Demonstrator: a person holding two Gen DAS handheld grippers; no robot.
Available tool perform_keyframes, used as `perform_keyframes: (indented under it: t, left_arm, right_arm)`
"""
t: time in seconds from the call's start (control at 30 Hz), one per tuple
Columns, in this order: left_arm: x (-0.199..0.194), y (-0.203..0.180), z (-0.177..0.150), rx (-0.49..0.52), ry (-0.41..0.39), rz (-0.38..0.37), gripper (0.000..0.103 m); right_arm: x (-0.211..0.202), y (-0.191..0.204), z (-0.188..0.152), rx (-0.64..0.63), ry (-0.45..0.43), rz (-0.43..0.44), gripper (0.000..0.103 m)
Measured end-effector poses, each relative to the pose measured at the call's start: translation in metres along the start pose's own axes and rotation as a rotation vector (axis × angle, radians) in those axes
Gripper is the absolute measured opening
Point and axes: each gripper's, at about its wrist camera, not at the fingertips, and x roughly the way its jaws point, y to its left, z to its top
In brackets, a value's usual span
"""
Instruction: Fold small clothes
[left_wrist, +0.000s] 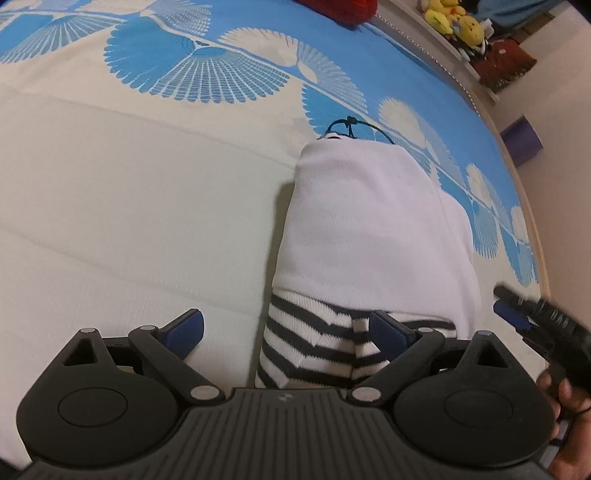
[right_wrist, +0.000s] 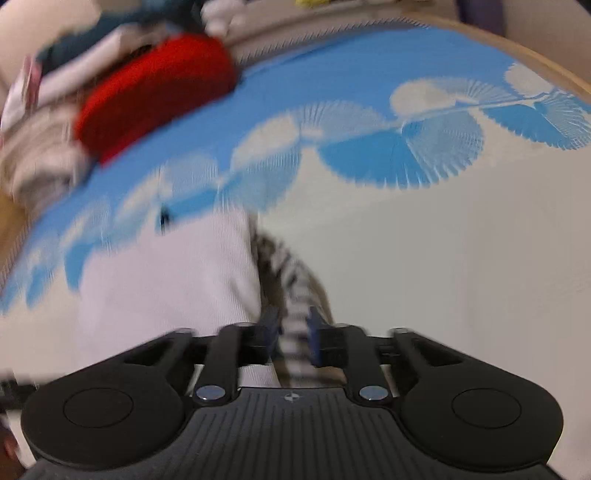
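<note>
A small white garment (left_wrist: 369, 221) with a black-and-white striped part (left_wrist: 310, 343) lies folded lengthwise on the bed, a black cord (left_wrist: 351, 123) at its far end. My left gripper (left_wrist: 291, 326) hangs open over the striped end, with one pad (left_wrist: 391, 330) above the stripes and the other over bare sheet. My right gripper (left_wrist: 504, 302) sits by the garment's right edge. The right wrist view is blurred. It shows the right gripper (right_wrist: 293, 326) with its pads a little apart and the striped fabric (right_wrist: 291, 291) showing in the gap. The white part (right_wrist: 166, 277) lies to its left.
The bed sheet (left_wrist: 129, 203) is cream with a blue fan pattern. A red cloth (right_wrist: 155, 92) and a pile of other clothes (right_wrist: 48, 147) lie at the far edge. Yellow soft toys (left_wrist: 454, 18) and a purple box (left_wrist: 522, 138) stand beyond the bed. A hand (left_wrist: 565, 398) holds the right gripper.
</note>
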Motion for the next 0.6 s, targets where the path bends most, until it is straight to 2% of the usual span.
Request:
perform_keyframes:
  t: [0.07, 0.27, 0.33, 0.37, 0.4, 0.43, 0.5, 0.53, 0.6]
  left_arm:
    - [0.000, -0.003, -0.002, 0.006, -0.013, -0.010, 0.098]
    - [-0.005, -0.011, -0.001, 0.022, -0.108, -0.025, 0.098]
    - [-0.004, -0.013, 0.003, 0.017, -0.136, -0.039, 0.098]
    - [-0.003, -0.014, 0.005, 0.013, -0.145, -0.046, 0.098]
    - [-0.002, -0.015, 0.008, 0.010, -0.151, -0.052, 0.098]
    - [0.000, -0.016, 0.010, 0.007, -0.155, -0.056, 0.098]
    - [0.005, -0.017, 0.013, 0.005, -0.147, -0.044, 0.098]
    - [0.008, -0.016, 0.014, 0.006, -0.138, -0.032, 0.098]
    - [0.017, -0.016, 0.013, 0.018, -0.103, 0.009, 0.098]
  right_arm:
    - [0.012, 0.000, 0.009, 0.060, -0.001, 0.039, 0.061]
    - [0.059, 0.005, 0.027, 0.190, 0.031, 0.080, 0.060]
    - [0.072, 0.007, 0.031, 0.223, 0.041, 0.108, 0.056]
    - [0.076, 0.008, 0.031, 0.229, 0.046, 0.126, 0.039]
    - [0.080, 0.011, 0.032, 0.226, 0.046, 0.145, 0.004]
    - [0.078, 0.014, 0.035, 0.212, 0.020, 0.141, 0.003]
    - [0.066, 0.016, 0.042, 0.191, -0.095, 0.091, 0.002]
    - [0.066, 0.013, 0.043, 0.210, -0.106, 0.044, 0.002]
    - [0.079, 0.004, 0.038, 0.243, -0.036, -0.059, 0.002]
